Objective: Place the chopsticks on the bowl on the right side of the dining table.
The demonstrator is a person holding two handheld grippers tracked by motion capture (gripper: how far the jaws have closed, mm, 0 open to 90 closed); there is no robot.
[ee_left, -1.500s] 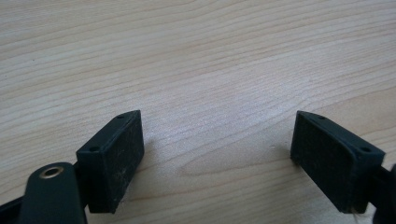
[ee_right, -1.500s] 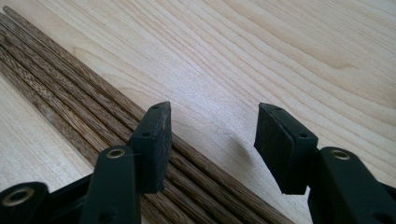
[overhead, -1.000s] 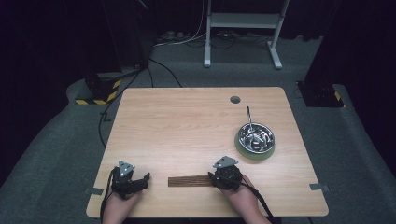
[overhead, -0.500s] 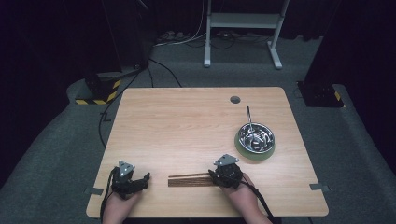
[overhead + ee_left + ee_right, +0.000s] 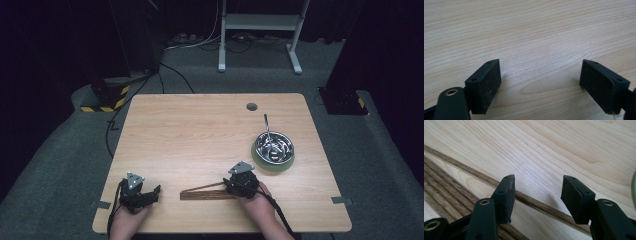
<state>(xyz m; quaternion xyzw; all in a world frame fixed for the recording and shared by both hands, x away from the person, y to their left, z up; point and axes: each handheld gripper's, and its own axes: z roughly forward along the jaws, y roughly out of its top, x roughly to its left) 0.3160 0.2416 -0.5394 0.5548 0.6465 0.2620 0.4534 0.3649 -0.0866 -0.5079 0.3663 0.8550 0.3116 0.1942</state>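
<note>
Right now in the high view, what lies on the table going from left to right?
left gripper → brown wooden sticks → right gripper → metal bowl on a green saucer.

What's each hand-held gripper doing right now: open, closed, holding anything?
Left hand-held gripper: open, jaws wide over bare table, holding nothing.
Right hand-held gripper: open, jaws astride one wooden stick, not clamped.

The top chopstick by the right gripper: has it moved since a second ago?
Yes. One chopstick has swung away from the bundle, its right end angled toward the bowl, at the right gripper.
</note>
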